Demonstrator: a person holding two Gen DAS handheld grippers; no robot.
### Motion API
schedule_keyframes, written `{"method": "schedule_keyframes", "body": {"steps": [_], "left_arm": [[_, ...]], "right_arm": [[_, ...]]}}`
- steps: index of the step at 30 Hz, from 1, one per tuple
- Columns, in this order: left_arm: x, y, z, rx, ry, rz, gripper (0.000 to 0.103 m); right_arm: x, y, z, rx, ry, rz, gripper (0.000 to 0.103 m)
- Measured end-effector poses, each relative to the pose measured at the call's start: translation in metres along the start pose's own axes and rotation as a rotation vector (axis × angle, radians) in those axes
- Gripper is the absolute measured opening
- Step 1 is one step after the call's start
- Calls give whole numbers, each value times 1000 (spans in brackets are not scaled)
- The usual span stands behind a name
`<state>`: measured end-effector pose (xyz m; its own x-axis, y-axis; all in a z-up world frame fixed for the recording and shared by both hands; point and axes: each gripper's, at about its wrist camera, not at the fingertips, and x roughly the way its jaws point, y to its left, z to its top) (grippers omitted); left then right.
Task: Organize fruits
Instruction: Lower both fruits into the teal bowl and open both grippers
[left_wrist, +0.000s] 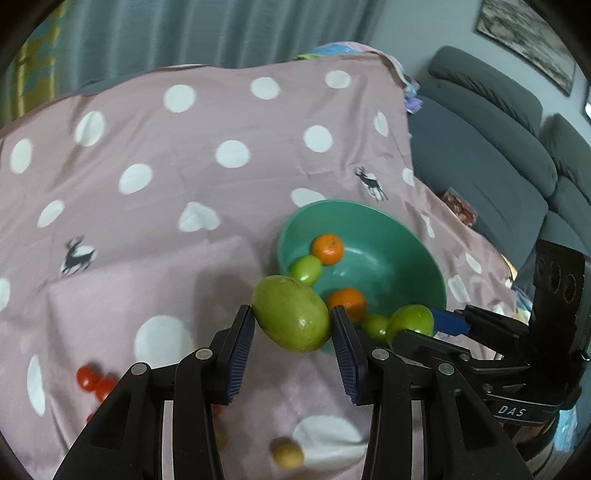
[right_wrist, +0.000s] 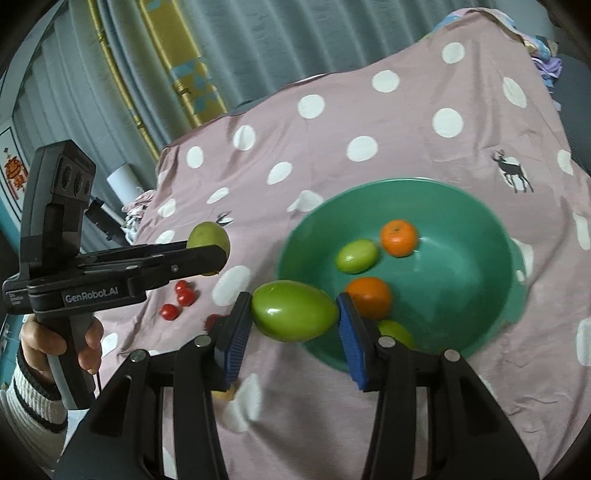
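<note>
A pink spotted cloth (right_wrist: 369, 122) covers the desk. On it rest a green bowl (right_wrist: 480, 295), several cherry tomatoes (right_wrist: 181, 299) and one small brownish fruit (left_wrist: 286, 452).

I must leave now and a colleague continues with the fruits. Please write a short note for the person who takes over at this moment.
Left claw: shut on a large green fruit, held above the cloth just short of the green bowl.
Right claw: shut on a glossy green fruit, held at the bowl's near rim.
Done: two oranges and two small green fruits already lie in the bowl.
Left: drop both held fruits in the bowl. Then collect the cherry tomatoes and a small tan fruit that lie on the dotted cloth.
</note>
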<state>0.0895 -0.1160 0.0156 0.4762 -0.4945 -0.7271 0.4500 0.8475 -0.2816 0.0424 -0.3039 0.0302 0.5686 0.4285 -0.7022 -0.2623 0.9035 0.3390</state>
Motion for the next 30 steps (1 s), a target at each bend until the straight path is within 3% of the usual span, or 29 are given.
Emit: {"method": "schedule_keyframes", "body": {"steps": [8,15,30], "left_arm": [[29,-20,14,51,37,-47,42],[54,-33,10,107,96,-41,42],[57,-40,8,150,101,-17,42]], "right_arm": [[3,-19,1,26,-5,-44,47],[8,-23,-1,10,16,-85,47],[9,-25,-5,29,34,-83,48]]}}
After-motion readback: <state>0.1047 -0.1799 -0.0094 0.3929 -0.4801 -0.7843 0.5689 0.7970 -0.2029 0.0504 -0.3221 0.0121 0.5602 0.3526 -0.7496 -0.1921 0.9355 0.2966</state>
